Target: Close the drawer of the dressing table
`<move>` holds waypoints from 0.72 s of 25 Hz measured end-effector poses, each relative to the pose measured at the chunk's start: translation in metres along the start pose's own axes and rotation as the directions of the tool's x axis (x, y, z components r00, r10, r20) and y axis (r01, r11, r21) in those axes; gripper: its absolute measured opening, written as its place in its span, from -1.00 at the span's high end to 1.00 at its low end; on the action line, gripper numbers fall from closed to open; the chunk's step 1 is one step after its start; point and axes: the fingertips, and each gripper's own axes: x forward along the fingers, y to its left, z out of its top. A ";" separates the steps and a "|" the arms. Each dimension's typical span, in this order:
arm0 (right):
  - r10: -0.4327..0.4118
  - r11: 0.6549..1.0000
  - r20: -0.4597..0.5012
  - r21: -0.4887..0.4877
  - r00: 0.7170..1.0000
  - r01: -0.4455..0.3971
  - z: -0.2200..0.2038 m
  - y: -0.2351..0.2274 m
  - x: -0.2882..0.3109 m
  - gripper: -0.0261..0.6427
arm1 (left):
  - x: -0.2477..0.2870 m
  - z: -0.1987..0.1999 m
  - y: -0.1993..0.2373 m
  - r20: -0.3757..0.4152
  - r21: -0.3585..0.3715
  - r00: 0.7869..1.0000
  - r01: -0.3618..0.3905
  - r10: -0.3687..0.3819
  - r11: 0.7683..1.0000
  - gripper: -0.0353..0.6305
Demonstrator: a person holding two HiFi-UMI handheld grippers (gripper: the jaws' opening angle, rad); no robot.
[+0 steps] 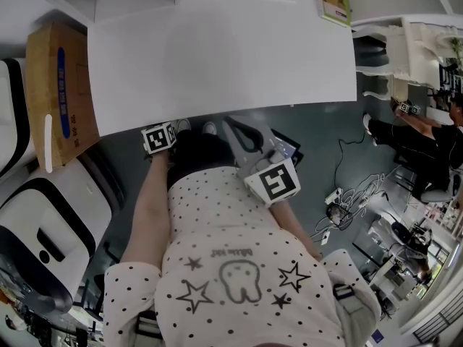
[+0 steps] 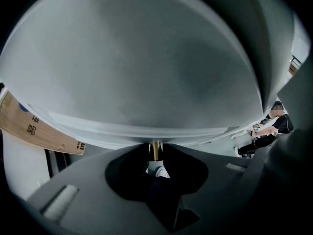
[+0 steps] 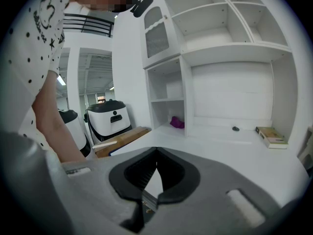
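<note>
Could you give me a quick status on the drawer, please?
Left claw clamped on brass drawer knob; right claw shut, empty. No drawer showing beyond the tabletop edge. Nothing blocking.

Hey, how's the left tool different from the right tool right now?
The left tool clamps a brass knob stem; the right tool has its jaws together, empty. The left tool sits under the edge of the white tabletop; the right tool looks out over it. Both are grey.
</note>
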 end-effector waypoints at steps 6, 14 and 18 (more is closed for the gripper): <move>-0.008 1.000 0.003 0.001 1.000 0.008 0.000 -0.001 -0.002 0.93 | 0.000 0.000 0.000 -0.003 0.001 1.000 -0.002 0.002 1.000 0.64; -0.015 1.000 0.003 -0.002 1.000 0.015 -0.001 0.001 -0.005 0.93 | 0.000 -0.001 -0.001 -0.010 0.010 1.000 0.006 -0.006 1.000 0.63; -0.017 1.000 0.005 -0.006 1.000 0.017 -0.001 0.002 -0.005 0.93 | 0.000 -0.001 0.000 -0.016 0.020 1.000 0.003 -0.003 1.000 0.61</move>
